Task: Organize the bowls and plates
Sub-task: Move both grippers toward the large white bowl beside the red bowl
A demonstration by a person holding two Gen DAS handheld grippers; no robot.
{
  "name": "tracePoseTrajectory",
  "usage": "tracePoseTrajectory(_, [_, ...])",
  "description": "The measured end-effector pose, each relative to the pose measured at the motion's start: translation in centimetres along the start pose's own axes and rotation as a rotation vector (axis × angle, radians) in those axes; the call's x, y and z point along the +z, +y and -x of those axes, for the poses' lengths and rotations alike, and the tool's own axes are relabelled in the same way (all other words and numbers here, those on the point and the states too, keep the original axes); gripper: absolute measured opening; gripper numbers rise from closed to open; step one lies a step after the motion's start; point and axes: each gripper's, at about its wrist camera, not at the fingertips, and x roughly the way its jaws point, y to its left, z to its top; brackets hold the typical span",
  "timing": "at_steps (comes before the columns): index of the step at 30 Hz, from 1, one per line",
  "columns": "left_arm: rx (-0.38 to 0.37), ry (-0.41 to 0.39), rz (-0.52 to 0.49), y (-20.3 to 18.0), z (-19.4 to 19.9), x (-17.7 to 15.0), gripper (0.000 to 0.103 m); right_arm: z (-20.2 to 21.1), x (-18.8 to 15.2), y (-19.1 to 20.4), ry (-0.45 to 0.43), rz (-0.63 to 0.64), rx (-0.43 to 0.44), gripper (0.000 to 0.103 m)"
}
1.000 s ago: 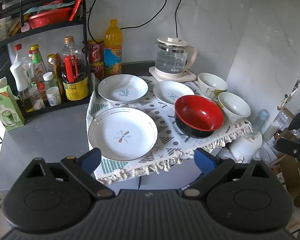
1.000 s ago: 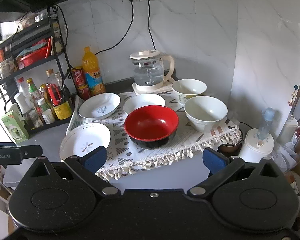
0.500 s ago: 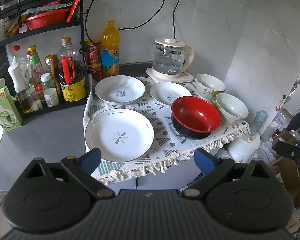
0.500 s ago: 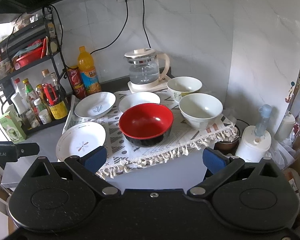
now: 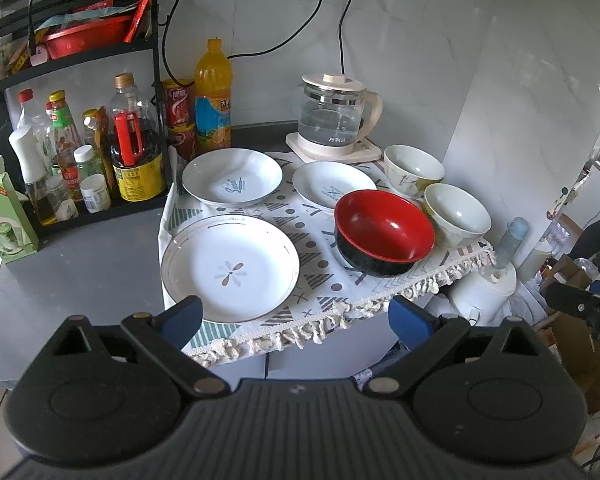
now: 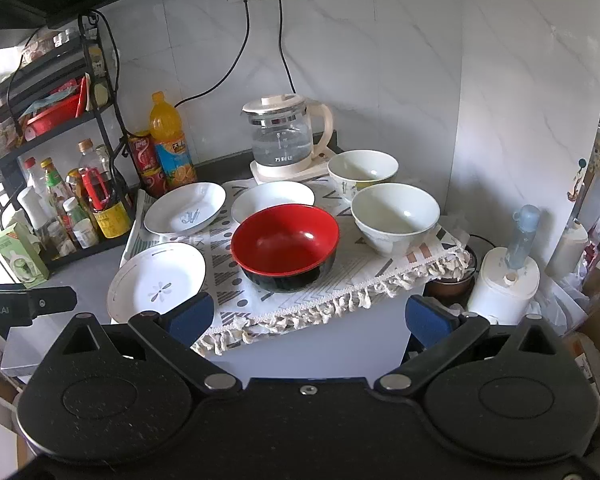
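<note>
Both claws hang in the air on the near side of the worktop (image 5: 72,276), short of its edge, and neither touches anything. The left claw (image 5: 296,314) has its blue-padded fingers (image 5: 182,314) spread wide with nothing between them; the right claw (image 6: 308,318) is likewise spread wide and holds nothing.

The dishes sit on a patterned, fringed cloth (image 5: 320,280) that covers the right part of the grey worktop. Nearest on the left lies the large white plate with a flower mark (image 5: 230,268). Behind it, toward the wall, rests a white dish with blue lettering (image 5: 232,176), and to its right a smaller white dish (image 5: 334,186). The red bowl with a black outside (image 5: 384,238) stands upright near the cloth's front fringe, right of the large plate and just in front of the smaller dish. At the right end a white bowl (image 5: 456,214) stands just beside the red bowl, and a second white bowl with a painted pattern (image 5: 414,170) stands behind it, close to the wall. No two dishes are stacked.

A glass kettle (image 5: 336,120) on its base stands at the far edge of the cloth. Left of it are an orange drink bottle (image 5: 213,96) and red cans (image 5: 178,104), then a black rack (image 5: 80,64) holding sauce bottles. A green carton (image 5: 6,220) stands at the far left of the worktop.
</note>
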Motion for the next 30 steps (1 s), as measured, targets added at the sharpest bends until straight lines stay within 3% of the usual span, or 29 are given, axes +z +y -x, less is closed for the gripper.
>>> tracePoseTrajectory(30, [0.005, 0.031, 0.008, -2.7, -0.8, 0.2, 0.098, -0.4, 0.3, -2.4, 0.015, -0.008, 0.015, 0.103])
